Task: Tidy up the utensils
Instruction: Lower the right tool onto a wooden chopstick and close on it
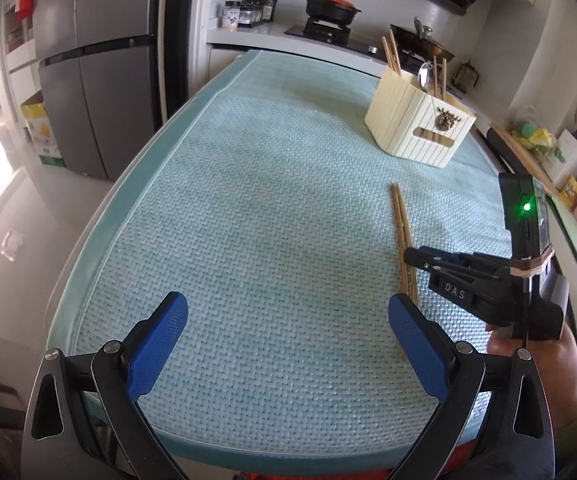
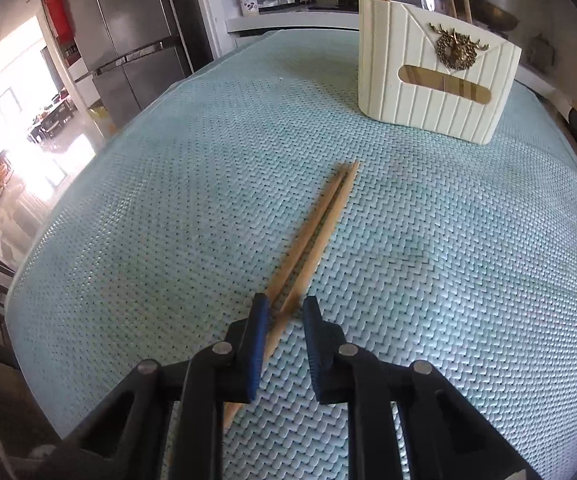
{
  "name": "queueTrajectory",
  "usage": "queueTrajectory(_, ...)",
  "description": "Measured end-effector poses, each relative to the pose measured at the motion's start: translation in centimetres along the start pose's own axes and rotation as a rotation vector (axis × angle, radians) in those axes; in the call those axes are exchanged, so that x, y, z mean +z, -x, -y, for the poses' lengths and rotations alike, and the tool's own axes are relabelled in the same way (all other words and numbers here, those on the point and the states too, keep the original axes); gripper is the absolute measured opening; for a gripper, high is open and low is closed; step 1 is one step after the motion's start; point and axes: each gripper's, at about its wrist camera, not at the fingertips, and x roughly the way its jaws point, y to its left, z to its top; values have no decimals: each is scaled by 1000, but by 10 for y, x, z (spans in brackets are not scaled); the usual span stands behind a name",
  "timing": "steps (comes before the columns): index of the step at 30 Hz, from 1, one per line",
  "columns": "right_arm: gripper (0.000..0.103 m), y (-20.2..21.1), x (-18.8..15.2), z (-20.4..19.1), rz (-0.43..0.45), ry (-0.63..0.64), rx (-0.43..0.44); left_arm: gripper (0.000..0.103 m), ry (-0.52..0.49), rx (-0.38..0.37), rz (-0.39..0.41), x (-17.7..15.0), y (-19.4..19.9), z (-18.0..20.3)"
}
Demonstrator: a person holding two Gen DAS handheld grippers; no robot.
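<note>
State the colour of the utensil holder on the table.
Cream-white utensil holder, best in the right wrist view.

a home kitchen: fridge (image 1: 100, 80), stove with pot (image 1: 330, 8), spice jars (image 1: 248, 10).

We are looking across a desk (image 1: 248, 200) covered in a pale teal woven mat. At upper left a grey steel fridge (image 1: 100, 80) is standing on a glossy pale floor (image 1: 4, 220), and daylight is glaring in at the far left. Along the top, a white counter (image 1: 256, 32) is carrying bottles and a black pot with an orange lid (image 1: 330, 6).
</note>
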Motion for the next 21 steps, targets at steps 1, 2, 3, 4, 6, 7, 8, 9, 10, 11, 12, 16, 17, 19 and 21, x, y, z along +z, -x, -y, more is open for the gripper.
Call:
queueTrajectory(1,17,1,-1,5,-5,-12,-5,100,-6,-2,-1,0,0,2)
queueTrajectory(2,11,1,-2,11,-18,-29,-13,100,-14,-4,1,0,0,4)
queueTrajectory(3,10,3,-5,16,-7,-38,-20,100,-23,-3,3,-1,1,5)
queueTrajectory(4,9,3,-8,24,-1,-39,-35,100,-30,0,6,-2,1,7)
queueTrajectory(6,6,11,-19,35,10,-53,-62,100,-41,10,4,-3,0,9)
queueTrajectory(7,6,15,-24,41,17,-61,-73,100,-44,12,-2,-3,-2,9)
queueTrajectory(8,6,20,-30,47,24,-66,-89,100,-45,10,-9,-4,-3,9)
queueTrajectory(9,7,25,-36,54,30,-73,-121,100,-45,7,-14,-4,-4,9)
queueTrajectory(10,7,30,-43,64,34,-93,-143,100,-45,3,-17,-5,-5,9)
queueTrajectory(11,6,33,-50,76,29,-127,-159,100,-46,1,-20,-5,-6,10)
queueTrajectory(12,6,38,-57,89,42,-158,-174,100,-50,-1,-23,-5,-7,12)
queueTrajectory(16,8,56,-74,134,46,-240,-239,100,-71,-8,-30,-4,-11,21)
queueTrajectory(17,11,60,-77,142,44,-246,-226,100,-75,-14,-31,-4,-12,24)
queueTrajectory(19,33,70,-84,155,66,-275,-203,100,-84,-29,-28,-2,-13,29)
queueTrajectory(21,56,85,-94,163,116,-296,-210,101,-92,-45,-10,0,-13,32)
